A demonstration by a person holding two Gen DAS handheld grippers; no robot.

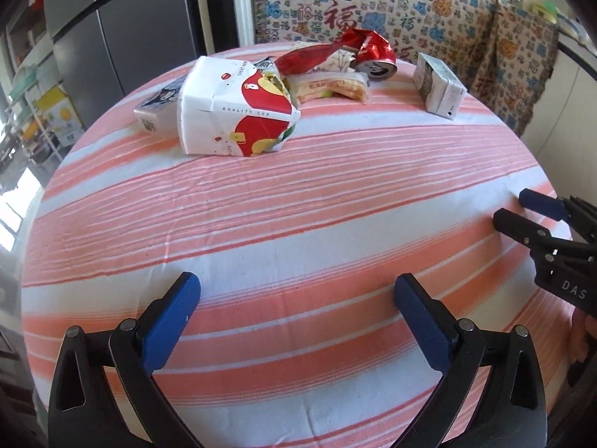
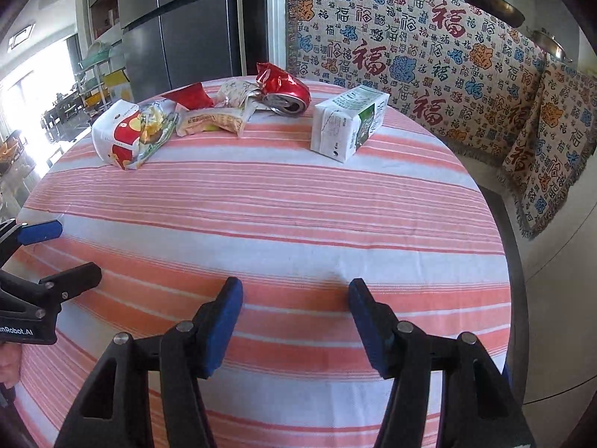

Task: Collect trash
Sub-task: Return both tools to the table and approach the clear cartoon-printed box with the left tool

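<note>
Trash lies at the far side of a round table with a pink-and-white striped cloth (image 1: 298, 201). A crushed white-and-red paper cup (image 1: 231, 108) (image 2: 123, 134) lies at the left, with wrappers stuffed in it. Behind it are a sandwich wrapper (image 1: 332, 87) (image 2: 212, 121), a red foil wrapper (image 1: 306, 58) and a crushed red can (image 1: 373, 59) (image 2: 287, 95). A white-and-green carton (image 1: 438, 87) (image 2: 347, 125) lies at the right. My left gripper (image 1: 296, 291) and my right gripper (image 2: 296, 295) are both open and empty, above the near part of the table.
A small carton (image 1: 151, 112) lies behind the cup at the left. A patterned blanket (image 2: 429, 56) covers a bench behind the table. A grey fridge (image 2: 186, 22) stands at the back left. The right gripper also shows in the left wrist view (image 1: 515, 209).
</note>
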